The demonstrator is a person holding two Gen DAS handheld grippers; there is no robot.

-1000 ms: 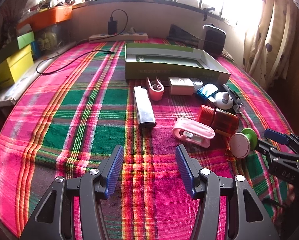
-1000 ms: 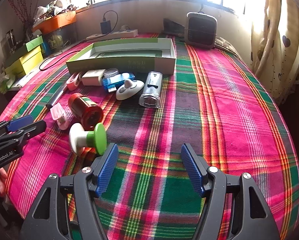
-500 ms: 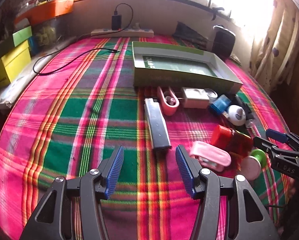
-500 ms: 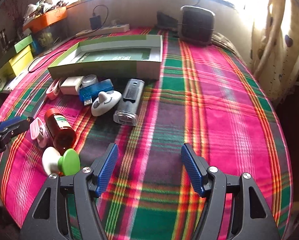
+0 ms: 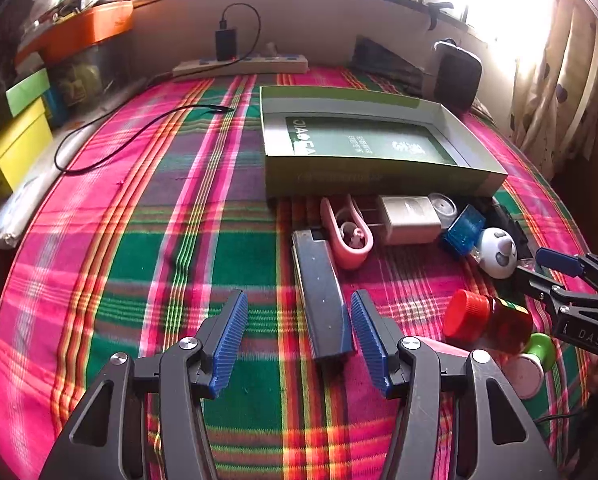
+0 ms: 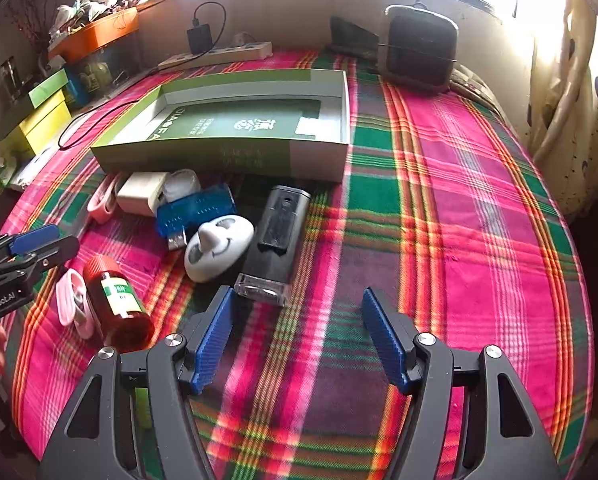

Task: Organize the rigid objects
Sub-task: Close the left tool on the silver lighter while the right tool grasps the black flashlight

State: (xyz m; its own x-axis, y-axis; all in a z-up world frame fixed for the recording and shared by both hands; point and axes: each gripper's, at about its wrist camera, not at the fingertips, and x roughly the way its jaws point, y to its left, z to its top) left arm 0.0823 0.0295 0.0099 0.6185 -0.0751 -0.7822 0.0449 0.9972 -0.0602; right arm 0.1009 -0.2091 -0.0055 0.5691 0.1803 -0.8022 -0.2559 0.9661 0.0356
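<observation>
The left gripper [image 5: 297,338] gapes wide, empty, around the long dark case's [image 5: 323,300] near end. The case looks stiff and smooth, so gripping across its narrow sides seems best. The right gripper [image 6: 297,336] is equally open and empty.

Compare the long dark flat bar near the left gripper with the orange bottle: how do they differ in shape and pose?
The dark flat bar is long, thin and flat-sided; the orange bottle is short and round, with a red cap. The bar points away from the left gripper, partly between its open jaws; the bottle lies apart, nearer the right gripper. The bar is opaque; the bottle is translucent, with a green label. Both lie on the plaid cloth.
</observation>
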